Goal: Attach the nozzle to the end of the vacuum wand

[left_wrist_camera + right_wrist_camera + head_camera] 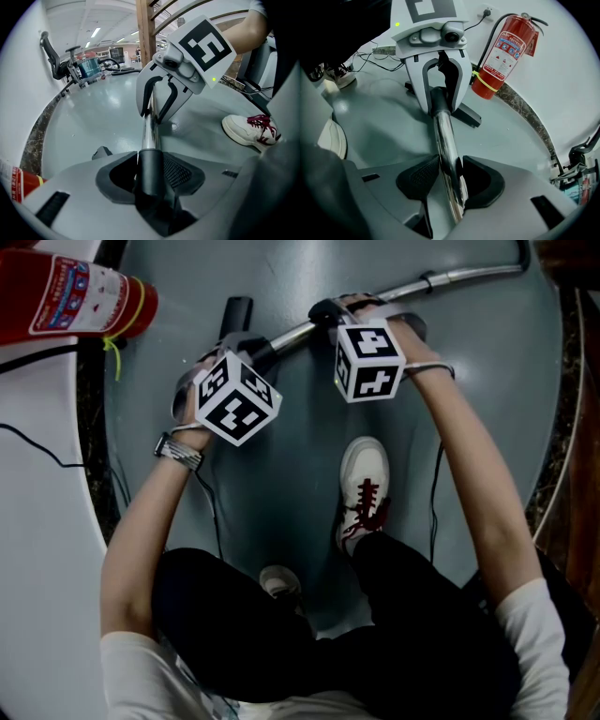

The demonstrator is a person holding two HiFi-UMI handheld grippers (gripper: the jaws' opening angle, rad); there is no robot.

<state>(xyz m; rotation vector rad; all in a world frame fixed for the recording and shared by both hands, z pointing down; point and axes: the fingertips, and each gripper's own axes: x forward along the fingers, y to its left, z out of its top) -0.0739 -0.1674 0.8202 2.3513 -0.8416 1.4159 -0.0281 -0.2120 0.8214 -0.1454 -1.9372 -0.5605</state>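
Setting: person seated, one claw in each hand, both angled down over the grey floor (pixel 281 502). A white shoe (pixel 364 479) with red laces is planted between the forearms.
Vacuum wand: the vacuum wand (pixel 459 277) is a shiny chrome tube, straight along most of its length and curving at the far upper-right end in the head view. From there it runs down-left to the two claws.
Nozzle: the nozzle (pixel 236 317) is dark grey to black and matte. It has a round collar at the wand's near end, and a dark bar juts off past the left claw.
Joint: the chrome goes straight into the dark collar, with no gap showing in the left gripper view.
Left claw: the left claw (pixel 150 174) is pinching the nozzle collar, a pad against each side. The collar stands lengthwise up out of the jaws.
Right claw: the right claw (pixel 451 176) is pinching the chrome tube, pads on both sides, with the tube slightly skewed across them.
Spacing: the claws face each other along the tube, near but apart, with bare chrome between them. The left claw is at the wand's end and the right claw is further up the tube.
Background: a red fire extinguisher (pixel 66 296) stands by the white wall beyond the left claw, apart from the nozzle.
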